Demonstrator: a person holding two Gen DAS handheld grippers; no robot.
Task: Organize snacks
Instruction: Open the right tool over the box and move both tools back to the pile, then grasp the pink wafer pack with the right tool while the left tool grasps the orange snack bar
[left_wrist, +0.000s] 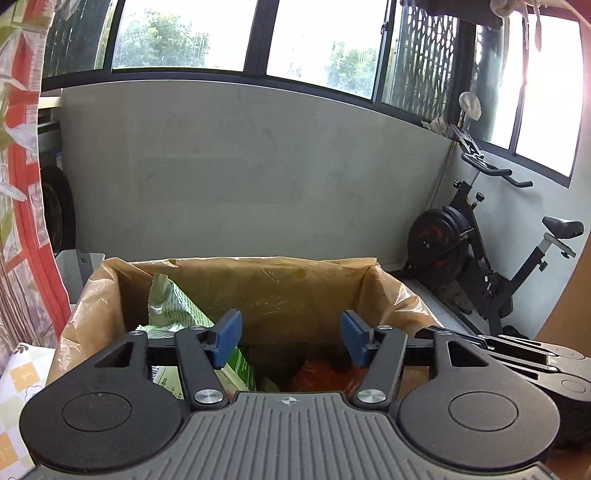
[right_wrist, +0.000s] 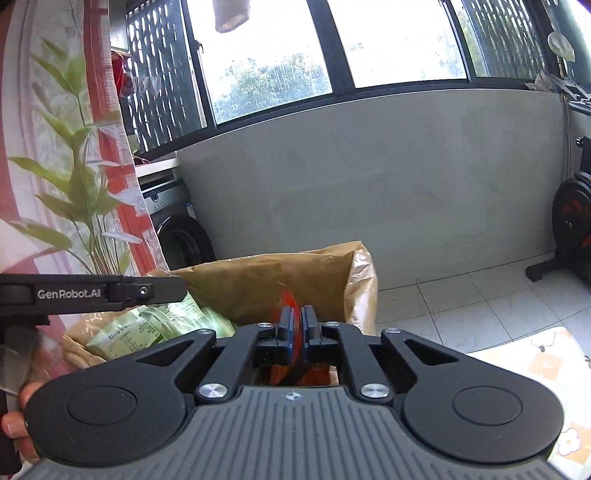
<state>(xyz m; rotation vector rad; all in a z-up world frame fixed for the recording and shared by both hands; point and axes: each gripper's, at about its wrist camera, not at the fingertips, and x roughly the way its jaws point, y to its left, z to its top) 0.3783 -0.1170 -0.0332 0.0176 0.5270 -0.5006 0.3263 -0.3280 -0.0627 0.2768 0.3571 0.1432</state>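
A box lined with a brown plastic bag stands in front of me. Green snack packets lie in its left side and an orange packet lies lower at the right. My left gripper is open and empty above the box mouth. My right gripper is shut on an orange snack packet and holds it over the bag's near edge. The green packets show to its left. The left gripper's side crosses the left of the right wrist view.
A grey wall under windows stands behind the box. An exercise bike is at the right on a tiled floor. A washing machine and a red patterned curtain are at the left. A patterned tablecloth lies below.
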